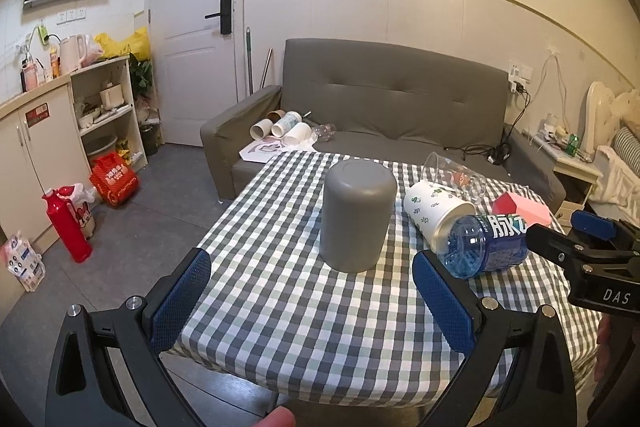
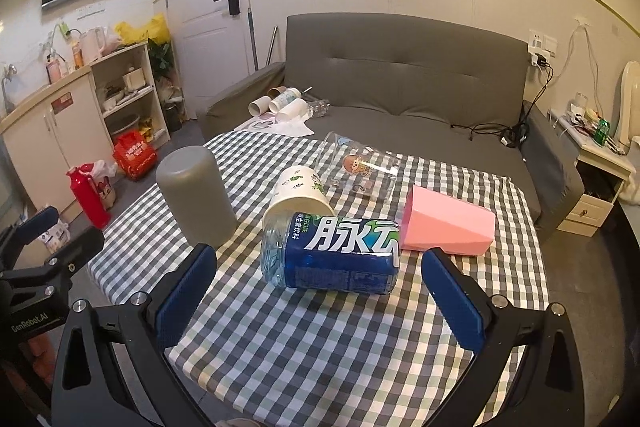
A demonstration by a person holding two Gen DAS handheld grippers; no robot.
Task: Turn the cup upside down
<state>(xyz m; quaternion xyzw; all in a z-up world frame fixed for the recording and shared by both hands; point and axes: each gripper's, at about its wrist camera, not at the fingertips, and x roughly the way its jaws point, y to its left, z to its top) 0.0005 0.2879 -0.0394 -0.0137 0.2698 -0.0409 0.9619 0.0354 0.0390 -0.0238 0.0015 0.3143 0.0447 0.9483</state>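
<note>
Grey cup (image 1: 358,217), plain matte cylinder with rounded top edge, standing upside down: closed base up, mouth down on checked surface (image 1: 280,307). Upright, not tilted. Placed toward left side of the cloth, apart from the other cups. White paper cup (image 1: 434,215) with green leaf print lying on its side, open mouth touching a blue-labelled cut bottle cup (image 2: 332,255), also on its side. Clear cup (image 2: 360,171) with cartoon figure lying behind. Pink angular cup (image 2: 448,223) on its side at right.
</note>
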